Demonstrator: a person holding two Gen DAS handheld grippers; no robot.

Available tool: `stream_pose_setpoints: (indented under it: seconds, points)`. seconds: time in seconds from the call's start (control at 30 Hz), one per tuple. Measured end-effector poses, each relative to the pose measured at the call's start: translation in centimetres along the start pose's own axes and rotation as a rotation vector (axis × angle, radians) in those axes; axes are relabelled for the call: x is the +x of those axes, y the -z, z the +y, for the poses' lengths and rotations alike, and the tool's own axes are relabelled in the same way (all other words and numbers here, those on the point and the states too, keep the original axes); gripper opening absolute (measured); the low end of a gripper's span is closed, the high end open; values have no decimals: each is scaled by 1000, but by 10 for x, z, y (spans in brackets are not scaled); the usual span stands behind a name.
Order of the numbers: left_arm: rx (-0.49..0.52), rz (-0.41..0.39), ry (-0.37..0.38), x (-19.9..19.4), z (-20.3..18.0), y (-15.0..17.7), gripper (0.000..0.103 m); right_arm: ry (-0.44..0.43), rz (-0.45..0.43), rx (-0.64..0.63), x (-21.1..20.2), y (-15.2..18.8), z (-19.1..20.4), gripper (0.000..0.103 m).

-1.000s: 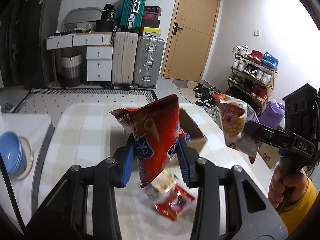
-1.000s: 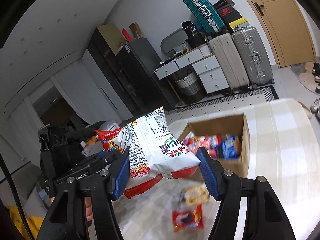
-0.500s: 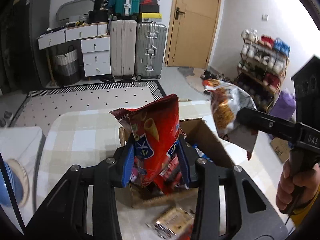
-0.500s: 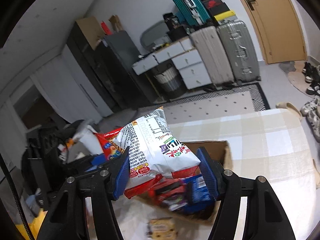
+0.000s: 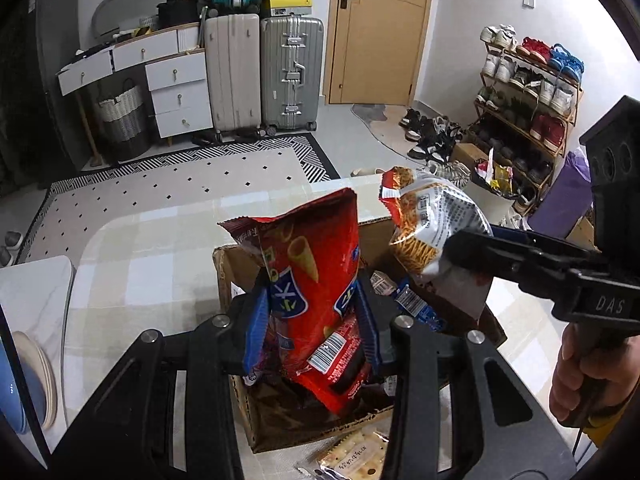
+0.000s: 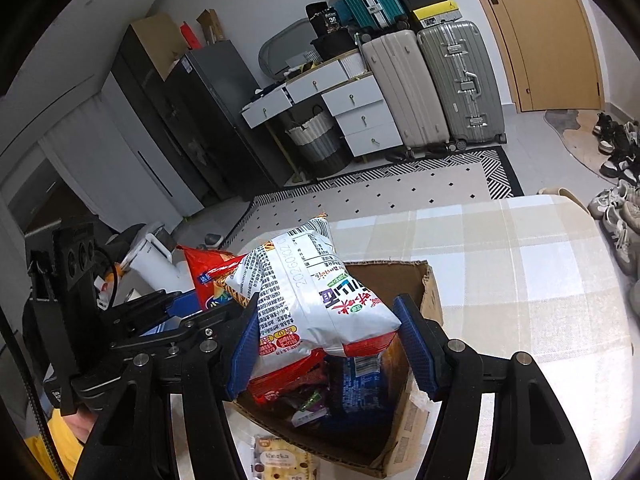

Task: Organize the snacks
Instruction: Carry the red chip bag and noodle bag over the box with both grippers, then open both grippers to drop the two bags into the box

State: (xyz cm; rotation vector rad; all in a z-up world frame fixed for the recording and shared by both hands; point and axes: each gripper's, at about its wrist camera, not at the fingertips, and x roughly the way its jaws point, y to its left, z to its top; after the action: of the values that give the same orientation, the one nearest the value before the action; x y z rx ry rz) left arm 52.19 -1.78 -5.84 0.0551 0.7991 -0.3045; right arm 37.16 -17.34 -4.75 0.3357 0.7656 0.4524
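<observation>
My left gripper [image 5: 312,328] is shut on a red snack bag [image 5: 316,292] and holds it upright over the open cardboard box [image 5: 228,276]. My right gripper [image 6: 326,344] is shut on a white and red noodle snack bag [image 6: 316,292], also above the box [image 6: 428,300]. That white bag [image 5: 432,224] and the right gripper show at the right of the left wrist view. The box holds several snack packets [image 6: 352,384]. A cracker packet [image 5: 356,454] lies on the table just in front of the box; it also shows in the right wrist view [image 6: 280,458].
The box stands on a checked tablecloth [image 5: 152,248]. Stacked bowls [image 5: 28,384] sit at the left on a white surface. Suitcases [image 5: 260,76], drawers, a door and a shoe rack [image 5: 528,92] stand behind.
Both grippers have moved forward with their bags from over the loose packets to above the open box. The box is now directly under both bags.
</observation>
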Motion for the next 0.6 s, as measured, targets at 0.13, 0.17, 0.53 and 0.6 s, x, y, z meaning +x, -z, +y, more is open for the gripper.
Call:
stream_pose_setpoints:
  seconds: [0.13, 0.17, 0.53, 0.6]
  points:
    - [-1, 17, 2, 10, -1, 0, 37, 15, 13, 0, 4, 3, 0, 65]
    - [0, 14, -2, 11, -2, -2, 37, 21, 17, -3, 5, 4, 0, 65]
    - [4, -30, -6, -10, 2, 5, 42, 66, 33, -23, 10, 9, 3, 65]
    - [-13, -40, 0, -18, 6, 9, 53, 76, 27, -25, 9, 9, 4, 65]
